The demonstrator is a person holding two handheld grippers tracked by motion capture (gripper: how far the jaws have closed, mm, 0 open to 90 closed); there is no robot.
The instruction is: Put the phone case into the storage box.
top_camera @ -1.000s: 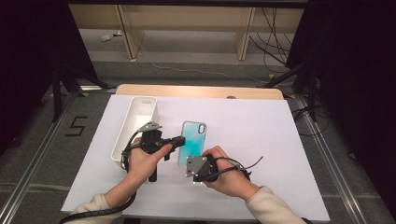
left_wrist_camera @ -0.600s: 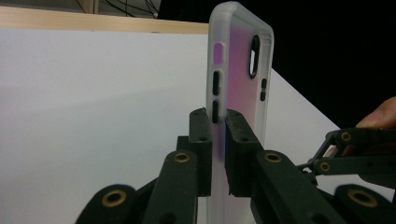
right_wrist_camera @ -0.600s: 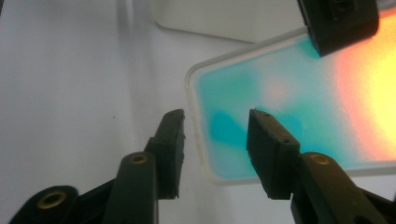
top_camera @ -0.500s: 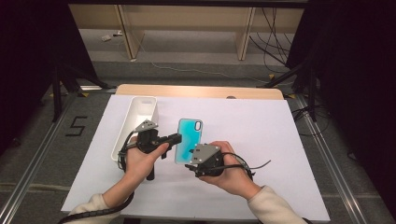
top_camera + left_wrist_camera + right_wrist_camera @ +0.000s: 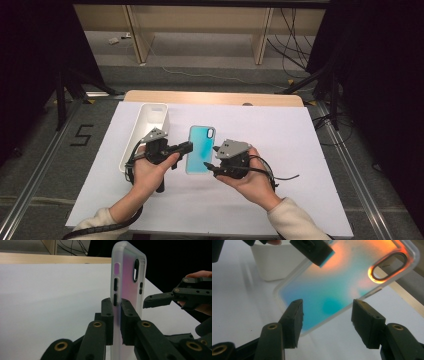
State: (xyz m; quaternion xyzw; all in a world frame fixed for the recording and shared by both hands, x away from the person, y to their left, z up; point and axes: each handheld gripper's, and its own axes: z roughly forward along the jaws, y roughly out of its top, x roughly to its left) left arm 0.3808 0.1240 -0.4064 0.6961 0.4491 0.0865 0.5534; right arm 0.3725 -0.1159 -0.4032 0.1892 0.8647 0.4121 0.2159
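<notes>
A translucent phone case (image 5: 200, 148), teal with orange and pink sheen, is held above the white table sheet (image 5: 300, 145). My left gripper (image 5: 188, 146) is shut on its long left edge. In the left gripper view the pads (image 5: 108, 315) clamp the case (image 5: 127, 275) by its side buttons. My right gripper (image 5: 210, 166) stands just right of the case's near end. Its jaws have just been opening. In the right gripper view they (image 5: 327, 315) stand apart, and the case's edge (image 5: 332, 287) shows between them, untouched.
A long white tray (image 5: 145, 125) lies on the sheet left of my left hand; it stands behind the case as a white tub (image 5: 272, 262) in the right gripper view. Bare wooden table edge (image 5: 210, 97) runs along the far side. Cables trail from both grippers.
The right gripper's jaws opened and let go of the case's near end, and the hand drew off a little to the right and up. The left gripper kept still, holding the case.
</notes>
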